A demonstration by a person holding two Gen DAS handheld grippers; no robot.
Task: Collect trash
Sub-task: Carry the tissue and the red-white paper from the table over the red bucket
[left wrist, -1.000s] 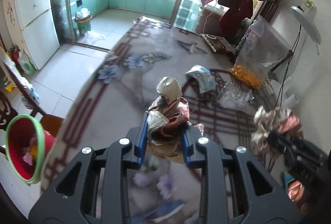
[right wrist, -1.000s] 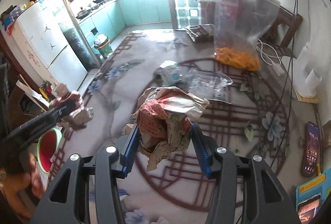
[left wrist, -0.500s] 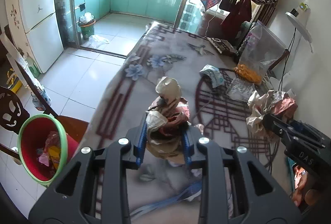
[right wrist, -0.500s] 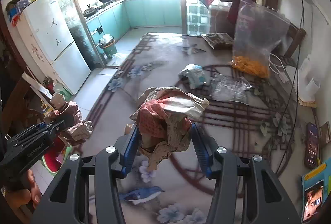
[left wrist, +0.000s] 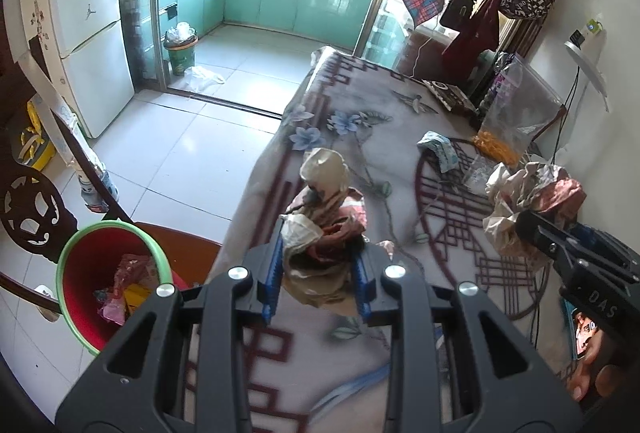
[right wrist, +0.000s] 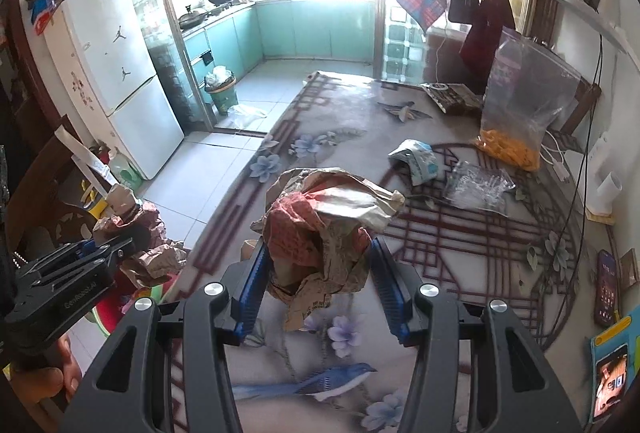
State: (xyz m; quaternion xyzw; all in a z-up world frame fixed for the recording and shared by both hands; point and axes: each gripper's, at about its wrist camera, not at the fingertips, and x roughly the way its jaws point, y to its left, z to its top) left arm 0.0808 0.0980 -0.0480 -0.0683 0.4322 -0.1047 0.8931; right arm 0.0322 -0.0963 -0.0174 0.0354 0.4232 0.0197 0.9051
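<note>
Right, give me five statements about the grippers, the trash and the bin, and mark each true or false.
1. The left gripper grips a crumpled paper wad. True.
2. The right gripper is empty. False: it grips a crumpled paper wrapper.
3. The red bin already holds trash. True.
4. The red bin stands on the table. False: it sits beside it, lower down.
5. A clear bag with orange contents sits on the table. True.

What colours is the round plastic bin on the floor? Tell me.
Red round plastic bin with a green rim; clearest in the left wrist view.
</note>
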